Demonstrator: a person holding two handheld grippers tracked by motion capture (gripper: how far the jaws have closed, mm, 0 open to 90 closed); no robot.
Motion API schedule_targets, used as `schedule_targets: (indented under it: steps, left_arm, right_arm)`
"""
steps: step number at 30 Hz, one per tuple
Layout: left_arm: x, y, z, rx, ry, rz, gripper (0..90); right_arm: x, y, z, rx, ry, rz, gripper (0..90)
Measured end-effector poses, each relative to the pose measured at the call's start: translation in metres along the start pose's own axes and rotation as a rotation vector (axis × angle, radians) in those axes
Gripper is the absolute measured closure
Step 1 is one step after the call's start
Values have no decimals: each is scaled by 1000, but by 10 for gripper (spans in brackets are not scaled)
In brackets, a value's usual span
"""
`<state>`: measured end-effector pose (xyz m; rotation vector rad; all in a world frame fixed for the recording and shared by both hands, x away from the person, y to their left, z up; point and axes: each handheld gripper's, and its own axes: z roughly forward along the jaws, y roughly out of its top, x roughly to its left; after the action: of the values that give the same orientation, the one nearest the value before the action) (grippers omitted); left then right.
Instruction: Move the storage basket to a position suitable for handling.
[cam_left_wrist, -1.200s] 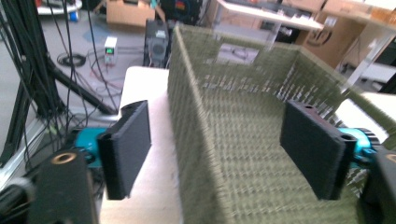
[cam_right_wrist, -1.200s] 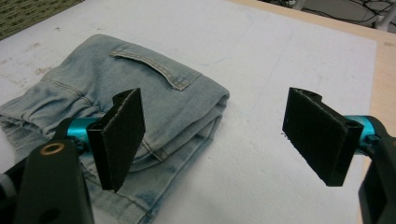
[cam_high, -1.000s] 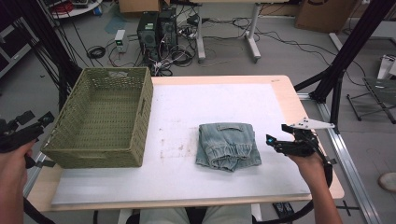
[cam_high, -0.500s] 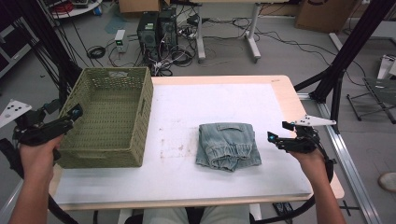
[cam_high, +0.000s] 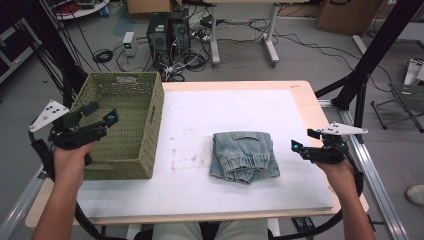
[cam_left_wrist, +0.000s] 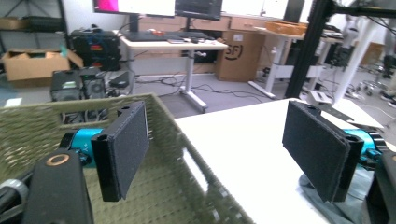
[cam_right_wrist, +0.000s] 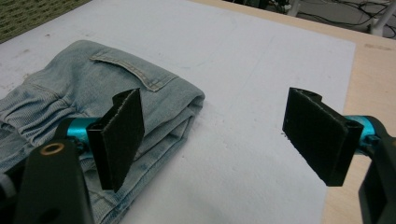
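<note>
High view first, and we see the folded jeans (cam_high: 244, 156) lying flat on the white mat (cam_high: 200, 125) that covers the counter (cam_high: 305, 95), a little toward the person's right of the middle. Pale blue denim, gathered cuffs bunched along the near edge. In the right gripper view we get them close: a pocket seam on top, the folded layers stacked at the edge, nothing touching them.

Out to the right claw (cam_high: 301, 141), and it hangs just beside the jeans on their right, above the mat and apart from the cloth. Its jaws stand wide apart, nothing between them; in its own view the left jaw sits in front of the denim, the right one over bare mat near the wooden edge.

Over to the left claw (cam_high: 101, 113), and we find it well apart from the jeans, held up over the near left part of the green woven basket (cam_high: 150, 120). Jaws spread wide here too, gripping nothing. The basket stands at the left end of the counter, its right wall next to the mat's stained patch (cam_high: 182, 159).
</note>
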<state>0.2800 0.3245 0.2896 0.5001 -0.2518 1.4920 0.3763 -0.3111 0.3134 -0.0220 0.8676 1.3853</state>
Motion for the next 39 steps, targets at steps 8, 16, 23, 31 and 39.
schedule_targets:
  steps: [8,16,23,31,39]
  left_arm:
    - [-32,8,20,3,-86,29,225]
    - [-65,-1,44,24,-157,24,225]
    - [-96,-12,70,47,-217,34,225]
    - [-128,-23,99,76,-278,46,225]
    - [-146,-33,112,81,-318,58,221]
  right_arm:
    - [0,-3,-5,-1,-5,5,212]
    - [0,-6,-8,-9,-5,4,212]
    - [0,-10,-8,-6,4,-1,212]
    - [-3,-18,-10,-6,-1,10,212]
    - [-4,-18,-15,-5,-5,4,212]
